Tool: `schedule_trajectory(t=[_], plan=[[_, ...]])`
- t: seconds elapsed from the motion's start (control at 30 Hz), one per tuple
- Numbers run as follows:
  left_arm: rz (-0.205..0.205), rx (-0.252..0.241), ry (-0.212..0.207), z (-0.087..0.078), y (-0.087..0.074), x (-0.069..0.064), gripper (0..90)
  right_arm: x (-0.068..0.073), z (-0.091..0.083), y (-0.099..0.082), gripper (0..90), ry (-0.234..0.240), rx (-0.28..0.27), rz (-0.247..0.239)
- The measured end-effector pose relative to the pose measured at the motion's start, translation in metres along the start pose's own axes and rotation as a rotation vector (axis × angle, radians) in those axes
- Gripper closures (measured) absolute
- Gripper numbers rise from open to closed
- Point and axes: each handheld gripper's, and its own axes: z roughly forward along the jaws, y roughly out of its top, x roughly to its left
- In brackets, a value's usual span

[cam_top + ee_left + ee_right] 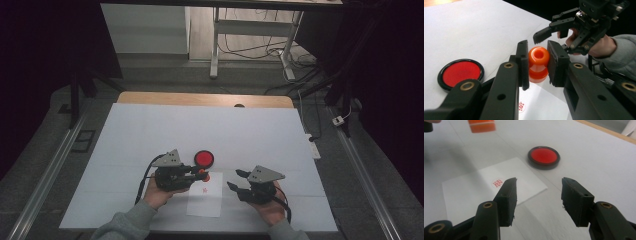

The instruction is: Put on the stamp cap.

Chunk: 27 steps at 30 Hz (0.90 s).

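Gripping an orange stamp between its two black jaws, the left gripper is clamped on the stamp's waist, one pad on each side. The stamp's long axis runs along the jaws' line of sight in the left gripper view: its hollow rounded handle end faces back toward the camera and its base points away, down toward the white table. Just below the jaws lies a white sheet of paper bearing a small red imprint. A round red ink pad in a black case sits to the left of those jaws. The right gripper hangs off to the side, jaws parted with nothing between them.
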Motion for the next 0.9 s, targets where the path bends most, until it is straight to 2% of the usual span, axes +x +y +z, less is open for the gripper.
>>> schedule_trajectory(t=[0.3,0.33,0.4,0.5,0.77,0.9], plan=[[0.006,0.016,-0.017,-0.002,0.000,0.002,72.5,-0.014,-0.026,-0.018,45.2,-0.067,0.011,0.020],[0.008,0.017,-0.017,-0.003,0.000,0.002,72.5,-0.016,-0.029,-0.020,45.2,-0.062,0.006,0.024],[0.010,0.020,-0.017,-0.003,0.000,0.002,72.5,-0.019,-0.034,-0.022,45.2,-0.087,0.013,0.023],[0.008,0.019,-0.015,-0.004,-0.001,0.003,72.5,-0.023,-0.040,-0.027,45.2,-0.091,0.008,0.030],[0.000,0.018,0.006,-0.007,0.000,0.008,72.4,-0.034,-0.051,-0.037,45.0,-0.123,0.011,0.056],[-0.017,0.014,0.028,-0.008,0.000,0.014,72.4,-0.038,-0.052,-0.039,45.0,-0.128,0.007,0.064]])
